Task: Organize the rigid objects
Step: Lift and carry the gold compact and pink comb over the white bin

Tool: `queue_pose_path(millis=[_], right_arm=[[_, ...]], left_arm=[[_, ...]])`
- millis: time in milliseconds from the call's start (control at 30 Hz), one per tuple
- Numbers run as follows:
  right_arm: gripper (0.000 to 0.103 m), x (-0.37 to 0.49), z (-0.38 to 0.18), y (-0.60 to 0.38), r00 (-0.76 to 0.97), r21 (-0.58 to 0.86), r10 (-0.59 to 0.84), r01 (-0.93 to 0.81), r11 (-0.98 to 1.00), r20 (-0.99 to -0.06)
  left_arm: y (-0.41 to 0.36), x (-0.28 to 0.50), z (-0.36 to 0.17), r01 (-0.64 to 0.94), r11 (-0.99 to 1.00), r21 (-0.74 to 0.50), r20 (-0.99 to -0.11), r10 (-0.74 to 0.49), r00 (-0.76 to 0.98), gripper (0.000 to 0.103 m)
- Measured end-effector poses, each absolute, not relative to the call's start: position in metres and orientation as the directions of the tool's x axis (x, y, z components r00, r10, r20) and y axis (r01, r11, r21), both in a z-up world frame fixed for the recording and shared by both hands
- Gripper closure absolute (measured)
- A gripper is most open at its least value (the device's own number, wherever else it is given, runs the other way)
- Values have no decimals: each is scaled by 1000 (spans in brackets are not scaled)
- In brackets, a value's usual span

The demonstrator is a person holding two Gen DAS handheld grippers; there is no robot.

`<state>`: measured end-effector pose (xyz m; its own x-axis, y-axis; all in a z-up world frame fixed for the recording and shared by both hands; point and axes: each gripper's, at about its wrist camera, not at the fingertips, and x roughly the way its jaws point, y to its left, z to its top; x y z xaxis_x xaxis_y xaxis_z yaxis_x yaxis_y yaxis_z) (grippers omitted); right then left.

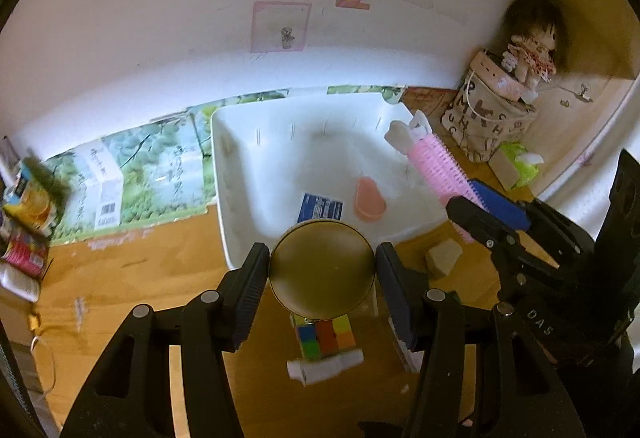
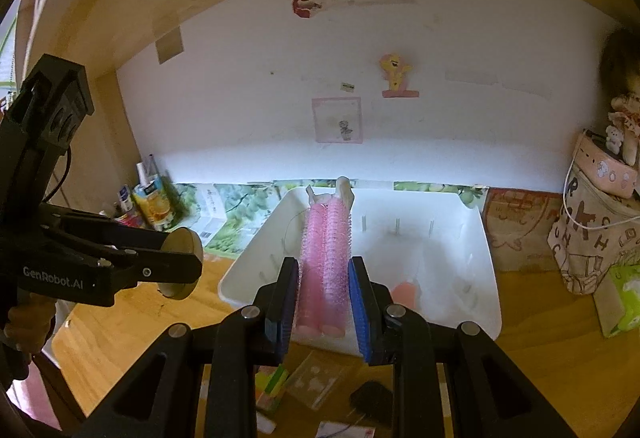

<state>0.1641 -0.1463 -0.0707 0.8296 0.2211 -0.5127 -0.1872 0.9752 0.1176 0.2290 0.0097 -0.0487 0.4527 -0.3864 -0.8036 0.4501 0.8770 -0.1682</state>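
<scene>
The left gripper (image 1: pixel 322 274) clamps a round brass-coloured metal tin (image 1: pixel 322 269) above the wooden desk (image 1: pixel 132 278); the right gripper (image 2: pixel 324 302) pinches 2 pink bristly hair rollers (image 2: pixel 325 258) over the white plastic bin (image 2: pixel 486 258), which holds a blue card (image 1: pixel 321 207) and a pink, possibly soft, item (image 1: pixel 370 201) — a multicoloured puzzle cube (image 1: pixel 326 336) lies below the tin.

Child's room at home: wooden desk (image 1: pixel 120 278), stickered wall (image 2: pixel 396 77), doll (image 1: pixel 532 45), tissues (image 1: pixel 518 163).
</scene>
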Motion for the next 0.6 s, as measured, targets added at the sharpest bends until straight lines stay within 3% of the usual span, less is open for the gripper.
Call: queue_pose_path(millis=[400,600], right_arm=[[77,202,-103,-154,864,58,178,-170,984,-470],[77,215,-119,-154,863,52,188,-185,981,-468]], left_arm=[[6,281,-80,369,906,-207,-734,-393,553,44],[3,300,-102,322,930,-176,-763,-336,552,44]])
